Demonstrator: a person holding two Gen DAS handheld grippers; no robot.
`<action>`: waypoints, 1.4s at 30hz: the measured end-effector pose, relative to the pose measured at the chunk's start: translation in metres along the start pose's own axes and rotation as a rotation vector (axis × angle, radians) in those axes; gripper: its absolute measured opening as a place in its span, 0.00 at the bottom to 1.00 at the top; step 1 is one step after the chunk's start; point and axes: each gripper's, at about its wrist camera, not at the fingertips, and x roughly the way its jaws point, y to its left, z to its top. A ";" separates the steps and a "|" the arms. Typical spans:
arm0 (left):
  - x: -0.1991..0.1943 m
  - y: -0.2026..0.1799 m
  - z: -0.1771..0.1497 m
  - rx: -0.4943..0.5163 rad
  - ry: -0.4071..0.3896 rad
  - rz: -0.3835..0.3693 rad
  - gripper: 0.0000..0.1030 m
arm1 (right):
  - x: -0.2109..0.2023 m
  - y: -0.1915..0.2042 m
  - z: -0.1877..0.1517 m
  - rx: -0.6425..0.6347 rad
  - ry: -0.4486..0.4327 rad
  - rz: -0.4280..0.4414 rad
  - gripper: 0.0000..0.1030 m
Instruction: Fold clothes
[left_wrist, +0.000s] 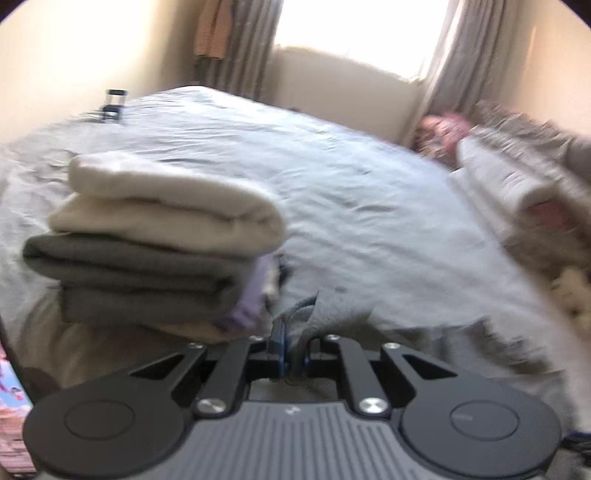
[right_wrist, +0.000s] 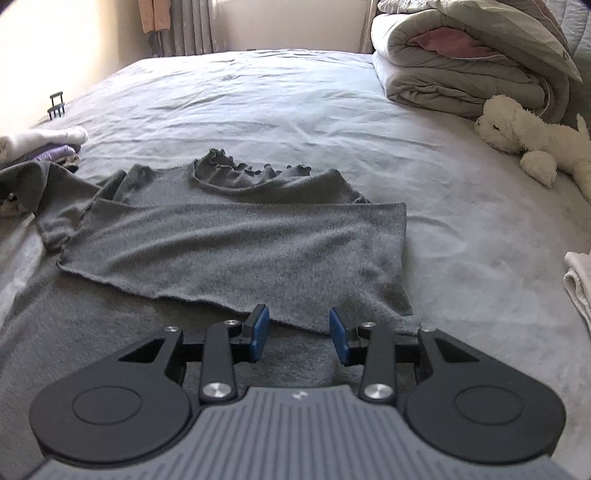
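Grey top (right_wrist: 236, 236): spread on bed (right_wrist: 295, 96), long axis crosswise; hem just ahead of right gripper (right_wrist: 299, 334), fingers apart, empty. Left gripper (left_wrist: 291, 350): fingers clamped on grey cloth.

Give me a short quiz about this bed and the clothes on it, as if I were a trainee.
1. True or false: the right gripper is clamped on the grey top.
2. What lies beside the rolled duvet? A) plush toy B) shoe C) book
3. What colour is the uppermost item of the folded stack?
Key: 1 false, its jaws stand open. 2 A. 3 cream.
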 end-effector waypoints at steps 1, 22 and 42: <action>-0.004 -0.003 0.001 -0.010 -0.004 -0.062 0.08 | -0.001 0.001 0.001 0.005 -0.004 0.006 0.39; 0.017 -0.062 -0.036 0.131 0.175 -0.213 0.43 | -0.005 0.019 0.001 0.124 -0.012 0.234 0.42; 0.033 -0.031 -0.032 0.032 0.241 -0.074 0.43 | 0.054 0.183 0.040 -0.099 0.049 0.245 0.11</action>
